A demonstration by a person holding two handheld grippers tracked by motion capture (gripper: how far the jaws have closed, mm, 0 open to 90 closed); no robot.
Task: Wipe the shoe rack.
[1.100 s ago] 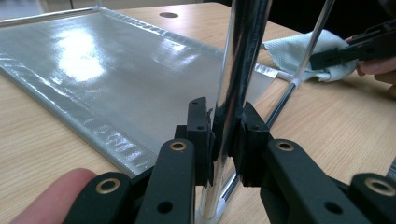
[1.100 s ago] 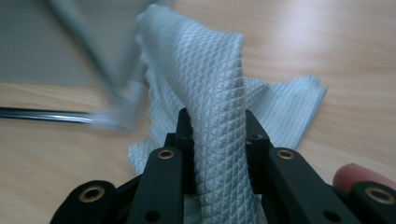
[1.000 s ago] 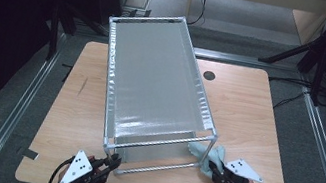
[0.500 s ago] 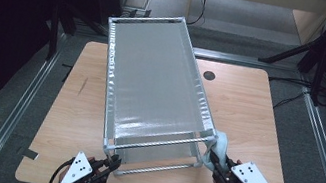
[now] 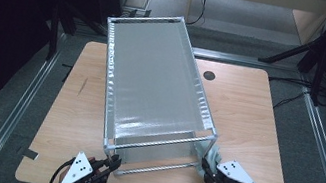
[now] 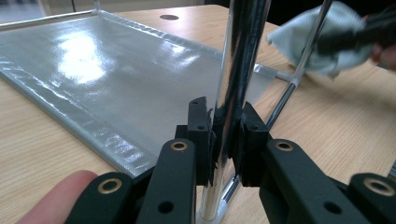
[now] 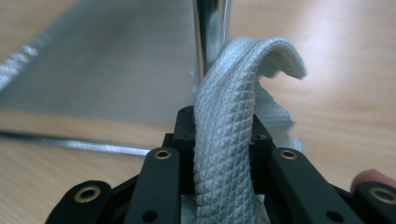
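Grey cloth has risen along rack post.

Tongs: two, left tongs and right tongs
Rack: one, between the tongs
Cloth: one, in the right tongs
Table: one

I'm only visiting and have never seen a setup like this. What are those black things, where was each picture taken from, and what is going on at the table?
No machine here: a person holds a pair of hand-held tongs in each hand. The high view looks down on the wooden table; the other two pictures come from small cameras riding on the tongs. On the table stands a metal rack with grey shelf sheets. The left tongs are shut on one shiny upright post of the rack, steadying it. The right tongs pinch a pale quilted cloth at another corner post, apparently to wipe it.
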